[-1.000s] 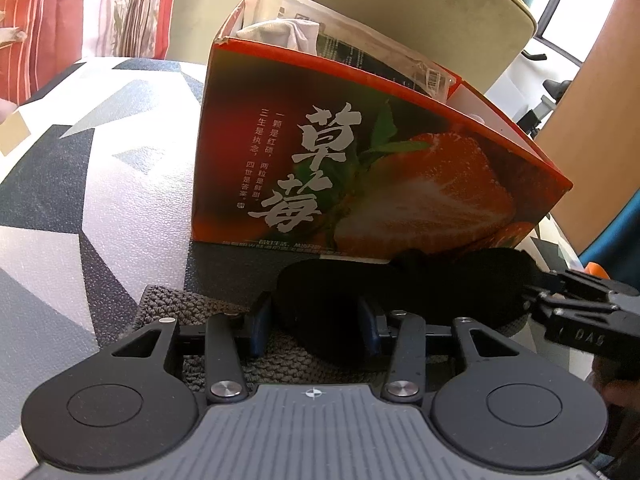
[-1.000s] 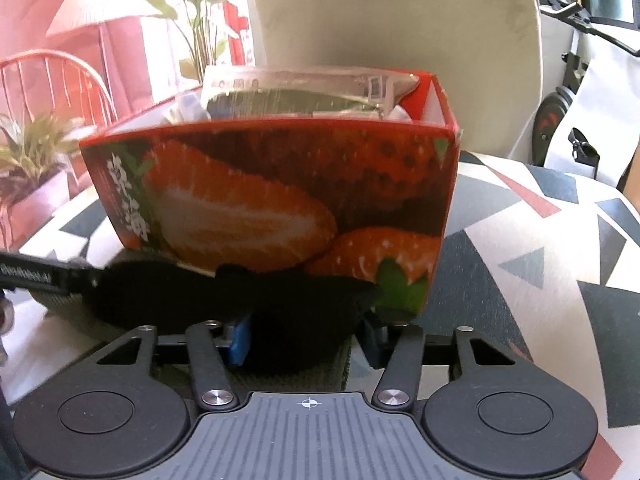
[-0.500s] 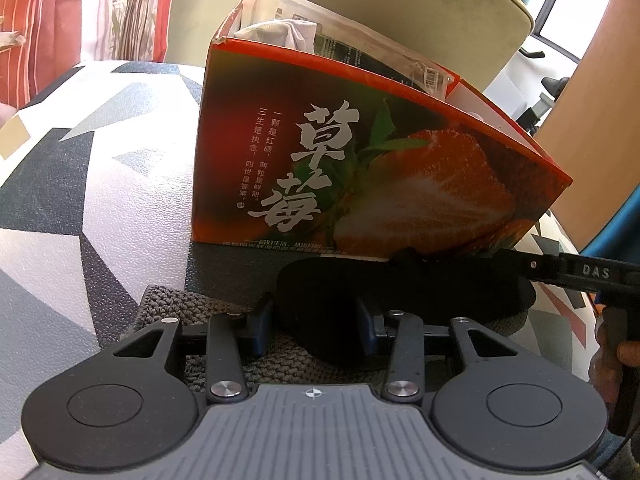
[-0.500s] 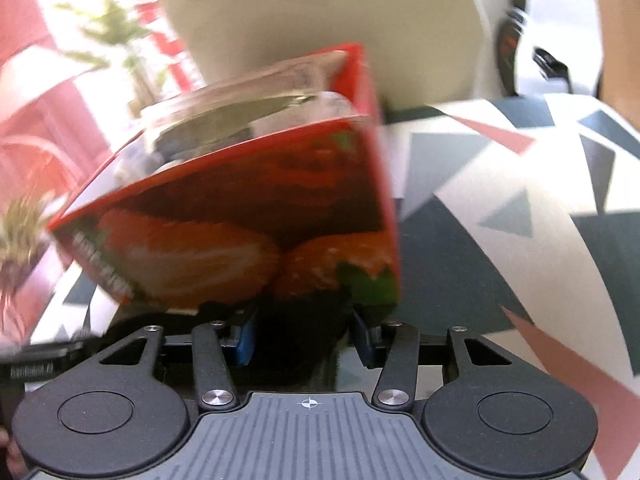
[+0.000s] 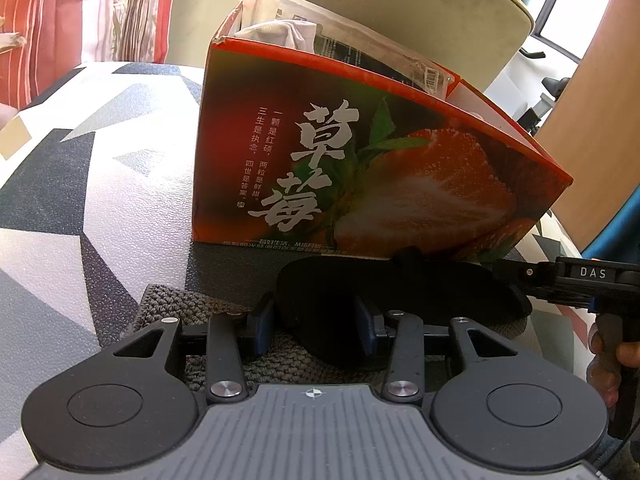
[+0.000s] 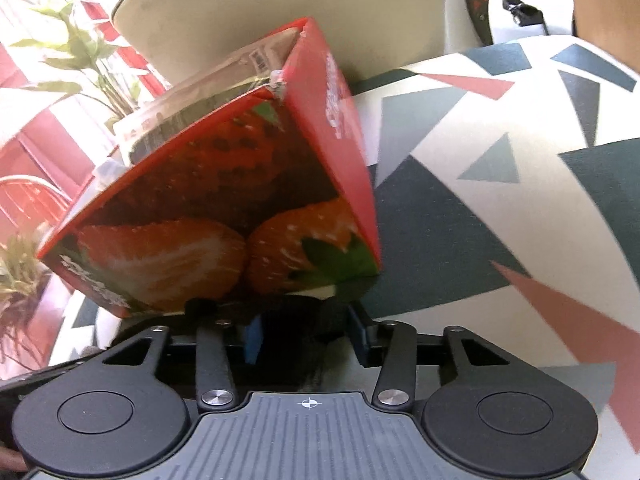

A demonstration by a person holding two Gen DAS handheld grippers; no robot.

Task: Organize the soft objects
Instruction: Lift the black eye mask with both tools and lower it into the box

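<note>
Strawberry box point(image 5: 360, 168) close ahead, tabletop point(image 5: 80, 200) leftward bare

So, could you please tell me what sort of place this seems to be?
Probably a home living room: a cushioned chair behind a table with a geometric-patterned cover, a leafy houseplant, and a strawberry box used for storage.

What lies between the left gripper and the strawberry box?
The black eye mask, lying on a grey knitted cloth before the strawberry box; the left wrist view shows it.
</note>
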